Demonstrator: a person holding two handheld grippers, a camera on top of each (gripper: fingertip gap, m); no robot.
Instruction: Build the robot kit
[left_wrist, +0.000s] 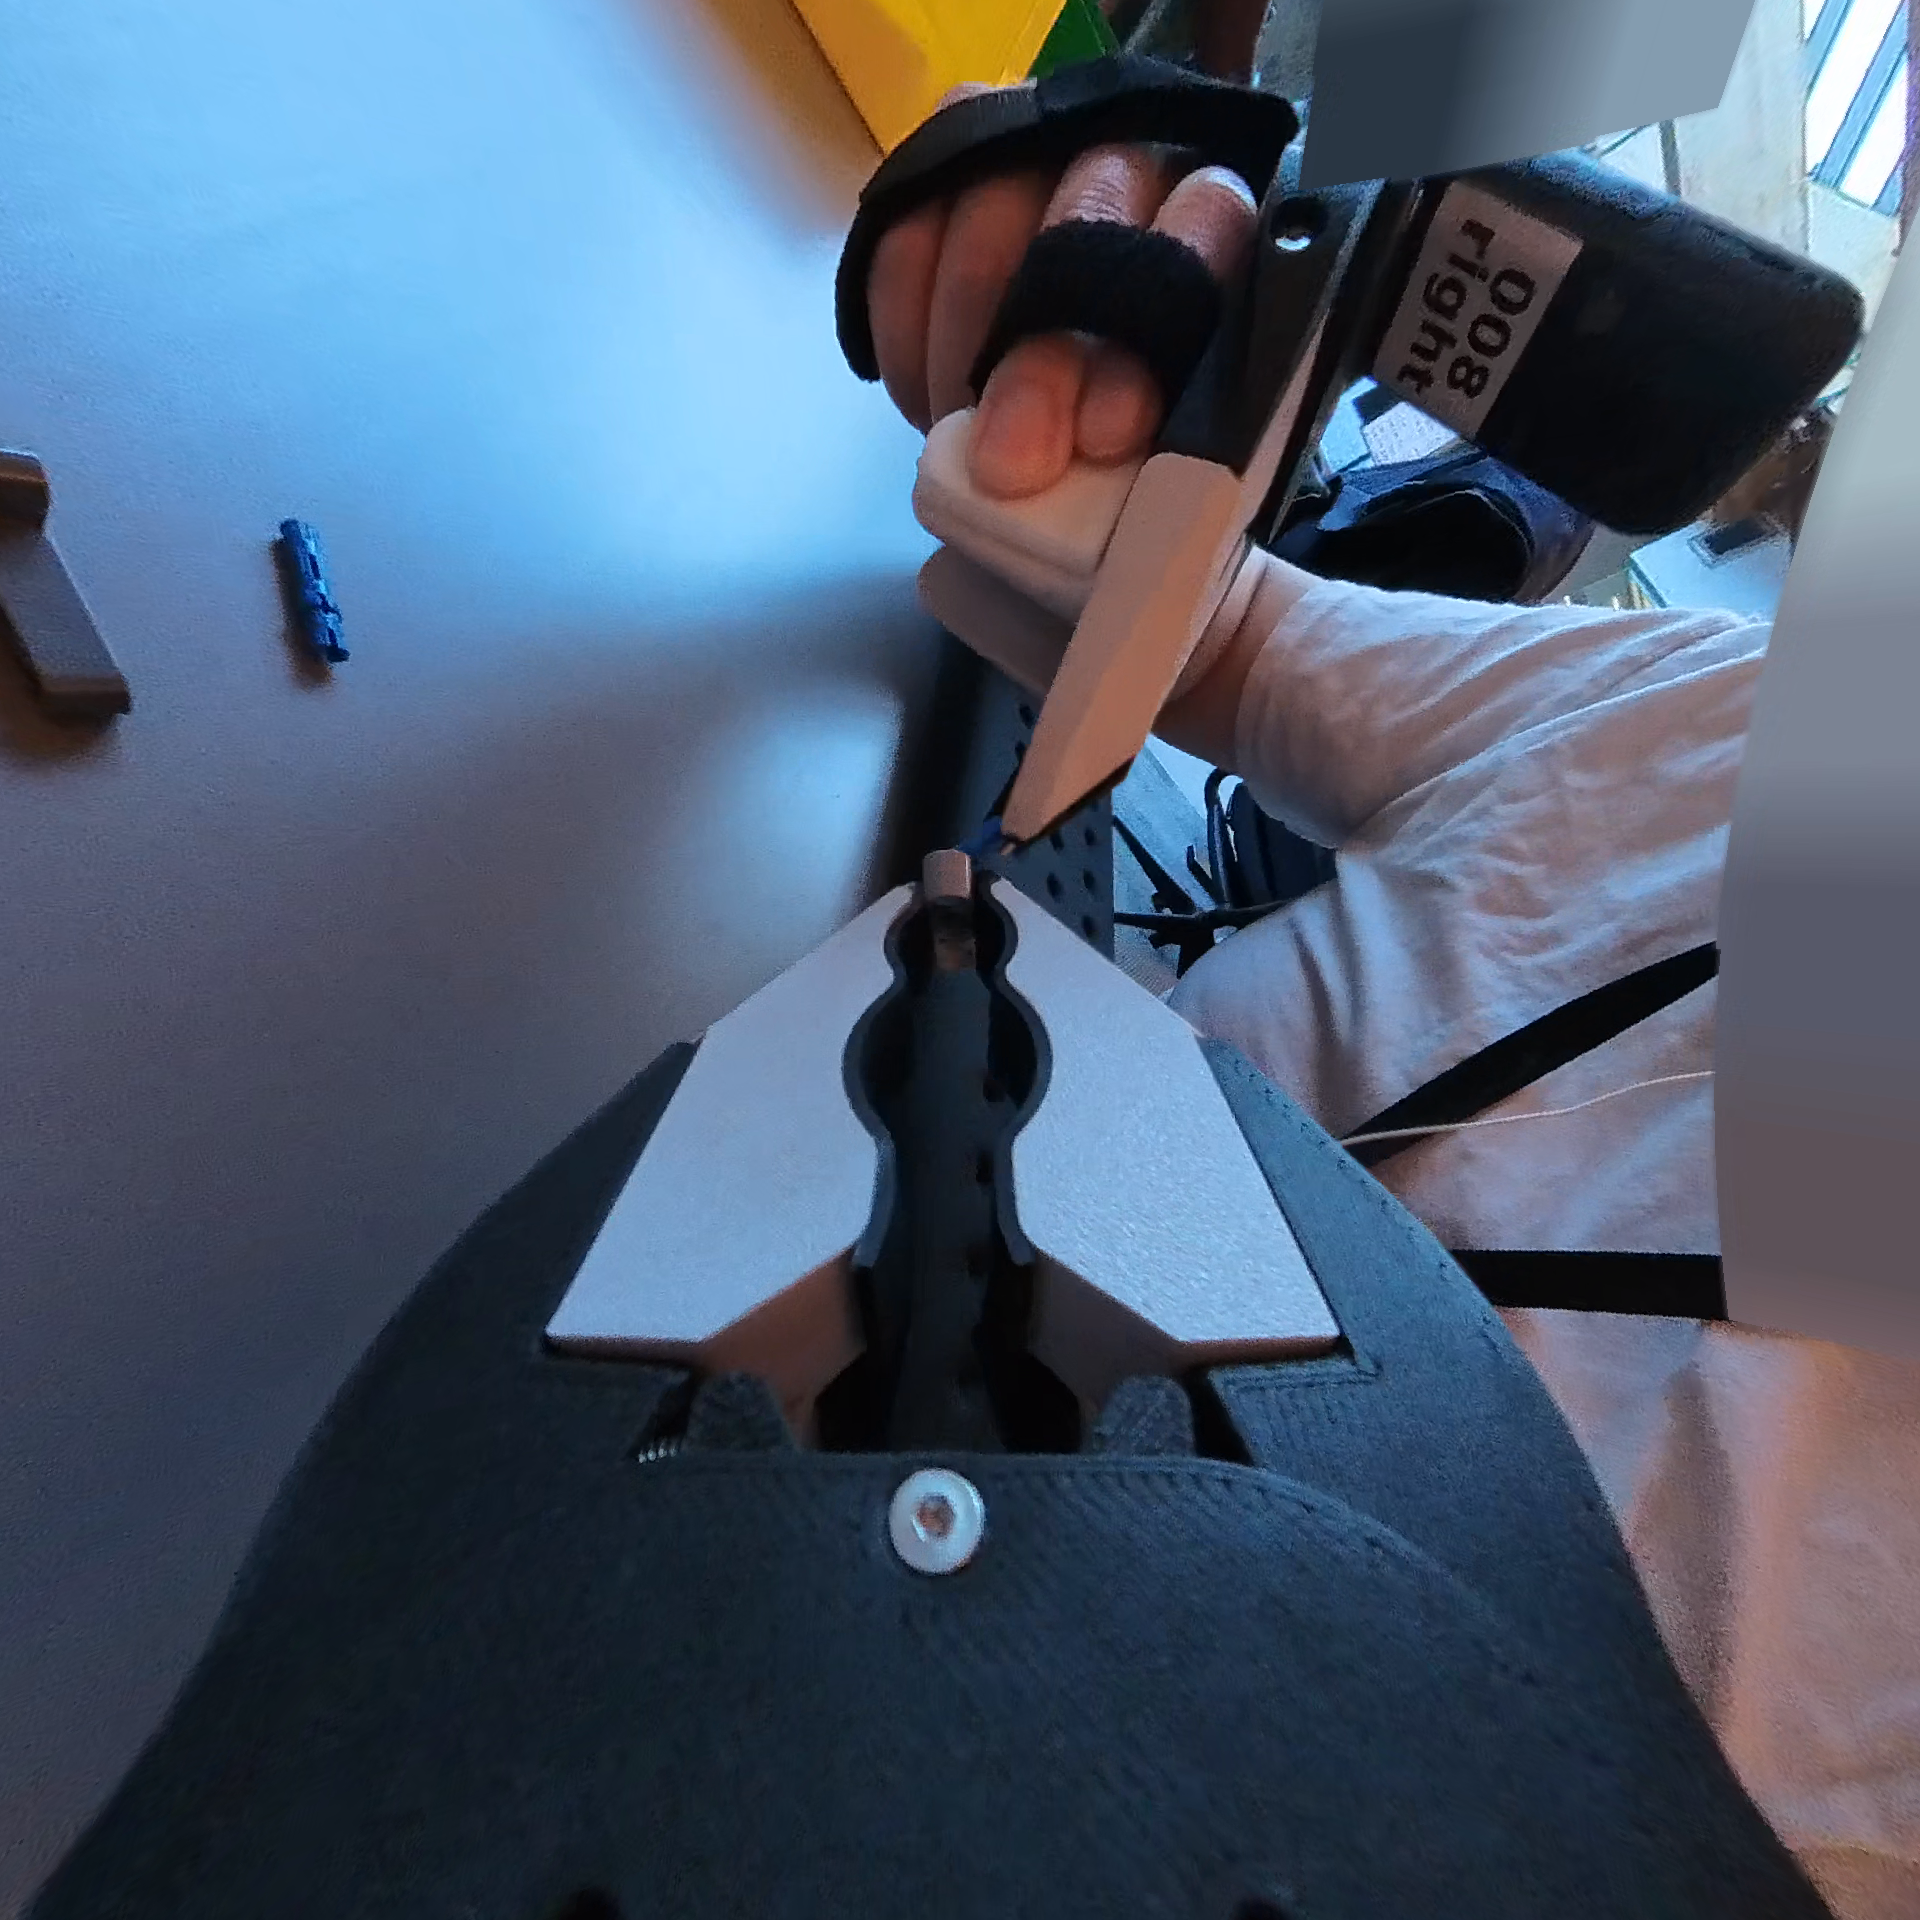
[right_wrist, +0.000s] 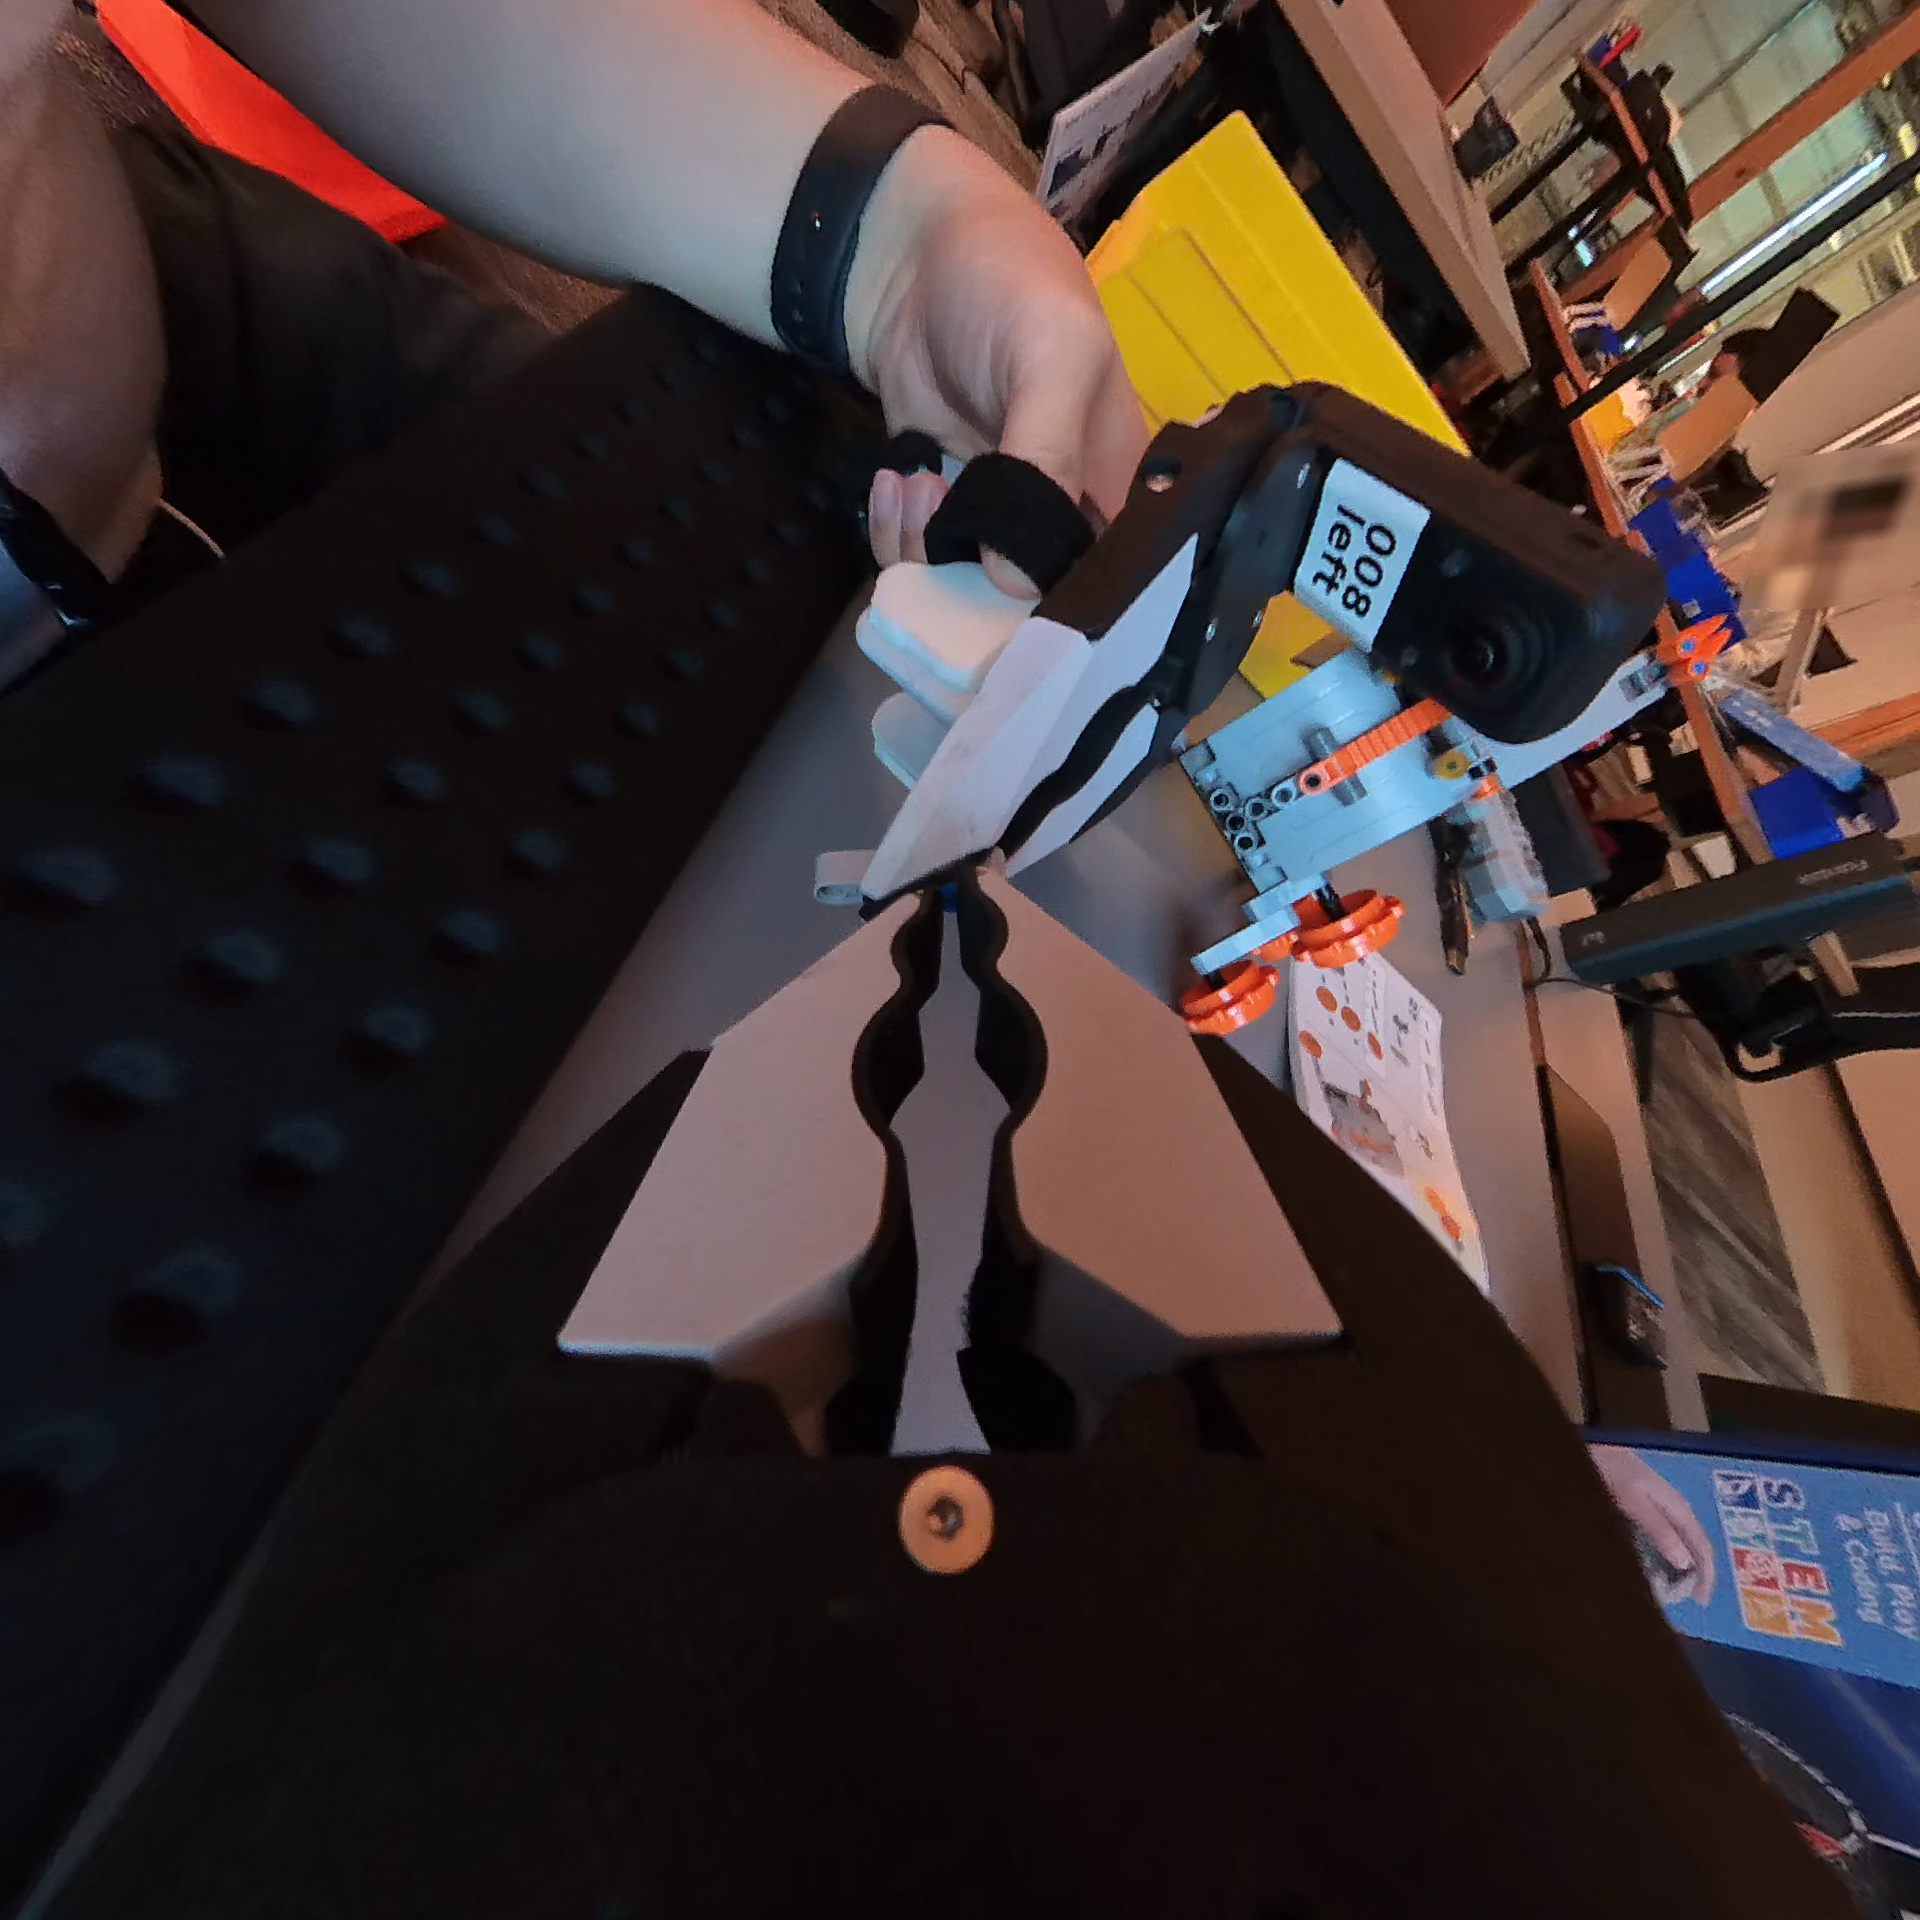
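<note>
In the left wrist view my left gripper (left_wrist: 951, 904) is shut on a small grey connector piece (left_wrist: 951, 881) that sticks out past its fingertips. My right gripper (left_wrist: 1020, 823) comes down from the upper right, shut on a small blue pin (left_wrist: 987, 831) that touches the grey piece. In the right wrist view my right gripper (right_wrist: 951, 899) is shut on the blue pin (right_wrist: 948, 894), mostly hidden between the tips. My left gripper (right_wrist: 930, 871) meets it tip to tip, with the grey piece (right_wrist: 836, 868) showing at its side. Both are held above the table.
A loose blue pin (left_wrist: 312, 592) and a grey part (left_wrist: 57, 623) lie on the table (left_wrist: 468, 935). A grey and orange brick model (right_wrist: 1340, 779), a booklet (right_wrist: 1382, 1101), a yellow bin (right_wrist: 1247, 291), a blue box (right_wrist: 1766, 1579) and a black perforated board (right_wrist: 312, 831) are nearby. The grippers are tip to tip, or close to it.
</note>
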